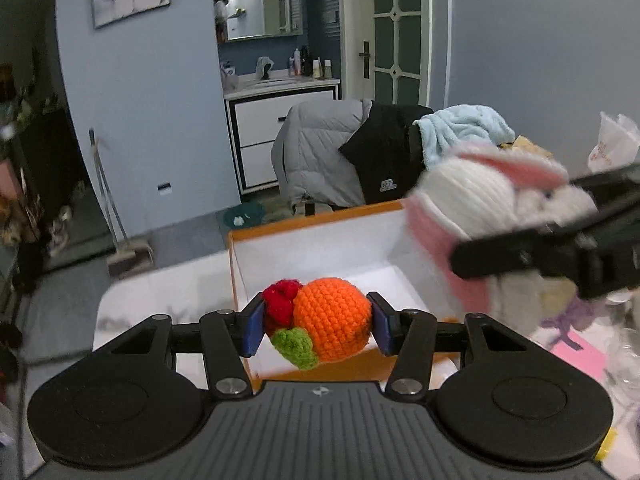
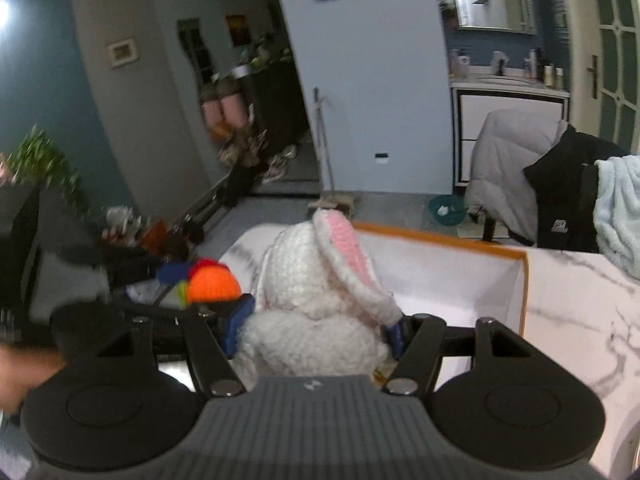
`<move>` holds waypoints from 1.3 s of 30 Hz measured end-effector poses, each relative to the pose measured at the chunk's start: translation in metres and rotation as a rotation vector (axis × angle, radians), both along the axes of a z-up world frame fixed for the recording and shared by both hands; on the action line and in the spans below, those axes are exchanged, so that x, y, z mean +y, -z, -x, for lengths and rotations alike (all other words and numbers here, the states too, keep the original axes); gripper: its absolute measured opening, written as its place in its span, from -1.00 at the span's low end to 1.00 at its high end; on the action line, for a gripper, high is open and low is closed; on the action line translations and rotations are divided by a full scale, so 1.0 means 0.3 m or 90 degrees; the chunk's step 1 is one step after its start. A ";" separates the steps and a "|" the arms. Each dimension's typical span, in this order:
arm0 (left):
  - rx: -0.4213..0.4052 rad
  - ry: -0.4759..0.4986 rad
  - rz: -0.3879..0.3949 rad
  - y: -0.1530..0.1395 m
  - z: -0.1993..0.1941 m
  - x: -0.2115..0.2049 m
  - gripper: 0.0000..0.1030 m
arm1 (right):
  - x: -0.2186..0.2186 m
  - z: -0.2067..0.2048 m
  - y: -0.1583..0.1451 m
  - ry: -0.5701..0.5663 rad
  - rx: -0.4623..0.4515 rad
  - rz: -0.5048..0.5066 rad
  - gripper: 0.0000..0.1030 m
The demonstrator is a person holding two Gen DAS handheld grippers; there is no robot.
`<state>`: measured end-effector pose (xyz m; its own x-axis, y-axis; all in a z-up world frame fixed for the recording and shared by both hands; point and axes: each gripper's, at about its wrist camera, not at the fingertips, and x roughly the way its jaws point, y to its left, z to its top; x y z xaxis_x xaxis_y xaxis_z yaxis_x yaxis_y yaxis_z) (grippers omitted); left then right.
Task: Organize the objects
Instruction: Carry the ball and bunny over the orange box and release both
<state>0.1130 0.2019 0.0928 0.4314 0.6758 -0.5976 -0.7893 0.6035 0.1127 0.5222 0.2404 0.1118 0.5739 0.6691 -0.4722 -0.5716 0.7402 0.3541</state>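
Note:
My left gripper (image 1: 316,326) is shut on an orange crochet fruit (image 1: 330,318) with red and green knobs, held above the near edge of an open white box with an orange rim (image 1: 320,250). My right gripper (image 2: 318,330) is shut on a white crochet rabbit (image 2: 316,304) with pink ears, held over the same box (image 2: 452,276). In the left wrist view the rabbit (image 1: 472,200) hangs at the right over the box. In the right wrist view the orange fruit (image 2: 214,286) shows at the left.
The box sits on a white marble table (image 2: 580,312). A pink item (image 1: 580,356) and clear plastic (image 1: 628,360) lie at the table's right. A chair draped with a grey jacket (image 1: 320,152), a black garment and a blue towel (image 1: 460,128) stands behind.

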 end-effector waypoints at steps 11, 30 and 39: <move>0.069 -0.041 -0.005 0.153 -0.143 0.157 0.18 | 0.018 -0.255 0.128 0.107 0.053 -0.020 0.29; 0.171 -0.074 0.019 0.335 -0.181 0.244 0.18 | 0.171 -0.375 0.389 0.098 0.113 0.029 0.29; 0.149 -0.098 0.040 0.346 -0.138 0.262 0.18 | 0.204 -0.362 0.439 0.078 0.131 0.050 0.31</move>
